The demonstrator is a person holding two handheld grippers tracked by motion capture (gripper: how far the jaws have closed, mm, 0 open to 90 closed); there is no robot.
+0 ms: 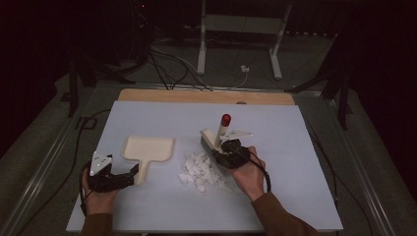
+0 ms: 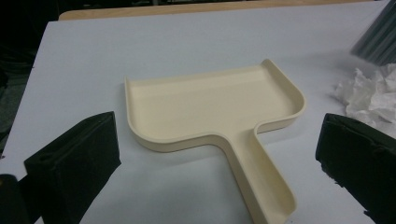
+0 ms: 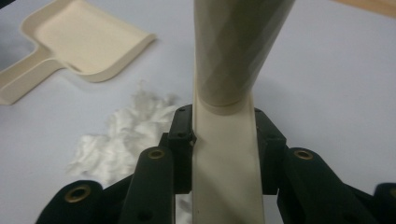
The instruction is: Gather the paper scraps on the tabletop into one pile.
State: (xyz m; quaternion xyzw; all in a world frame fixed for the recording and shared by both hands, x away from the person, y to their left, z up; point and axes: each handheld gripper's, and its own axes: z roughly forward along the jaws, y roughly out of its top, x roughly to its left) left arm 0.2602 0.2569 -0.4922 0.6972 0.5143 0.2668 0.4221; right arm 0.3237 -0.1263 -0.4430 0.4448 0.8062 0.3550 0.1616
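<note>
The sweeping step is in hand: the right gripper (image 3: 224, 154) is clenched on the cream plastic hand brush (image 1: 218, 136), held beside the pile of torn white paper scraps (image 1: 200, 169) mid-desk. The left gripper (image 2: 219, 154) stands released around the handle of the cream plastic dustpan (image 2: 210, 105). Next, the dustpan likely wants gripping and steadying. One brush, one dustpan, one pile.

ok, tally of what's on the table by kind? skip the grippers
Dustpan, cream: 1
Brush, cream handle with a red tip: 1
Pile of white paper scraps: 1
Total: 3
</note>
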